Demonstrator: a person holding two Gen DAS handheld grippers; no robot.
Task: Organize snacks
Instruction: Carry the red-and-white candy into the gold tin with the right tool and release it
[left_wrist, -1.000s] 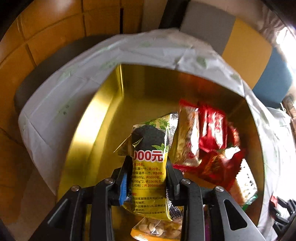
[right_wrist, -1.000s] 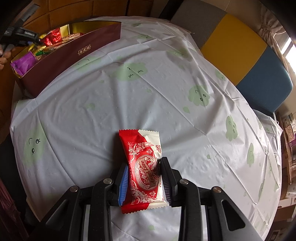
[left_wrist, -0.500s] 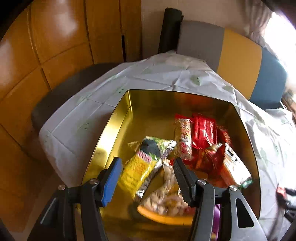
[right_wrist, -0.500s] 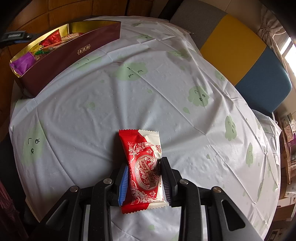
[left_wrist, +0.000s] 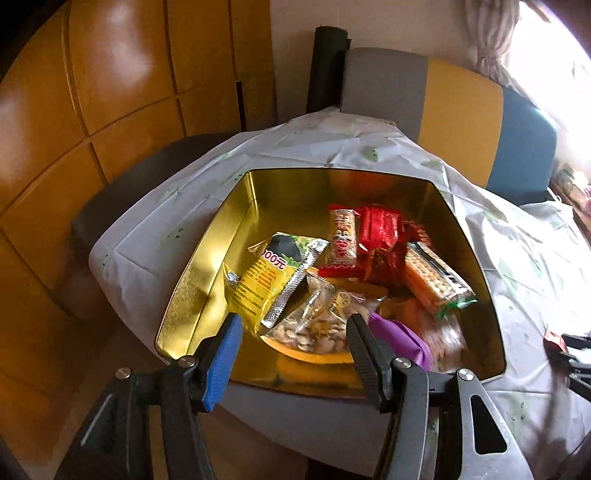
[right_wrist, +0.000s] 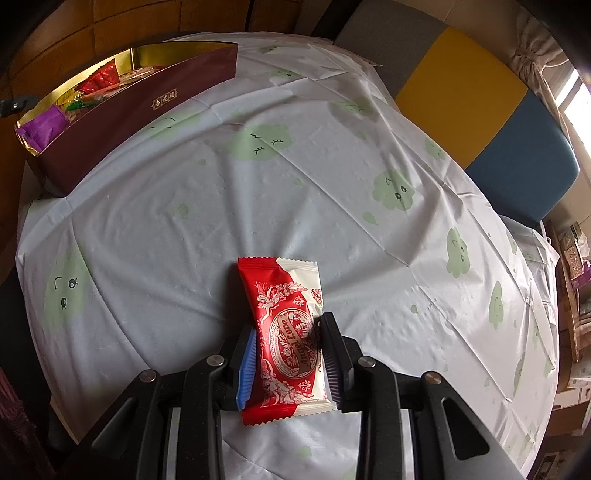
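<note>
Left view looks into the gold box (left_wrist: 207, 280) at the table's far-left corner: yellow pack (left_wrist: 266, 280) lying diagonal, left gripper (left_wrist: 291, 328) spread, empty. Right view only: right gripper (right_wrist: 288, 343) pinching red wafer (right_wrist: 286, 332), long axis pointing away, near edge.

A mirror-glossy gold lining is shown by the box (left_wrist: 207, 280), with a matt maroon outer wall. Shiny crinkled plastic film is seen on the yellow packet (left_wrist: 266, 284) and the red-and-white wrapper (right_wrist: 288, 332). The tablecloth (right_wrist: 332, 206) is smooth, creased sheet. At ten o'clock, polished wood panelling (left_wrist: 110, 74) is seen.
</note>
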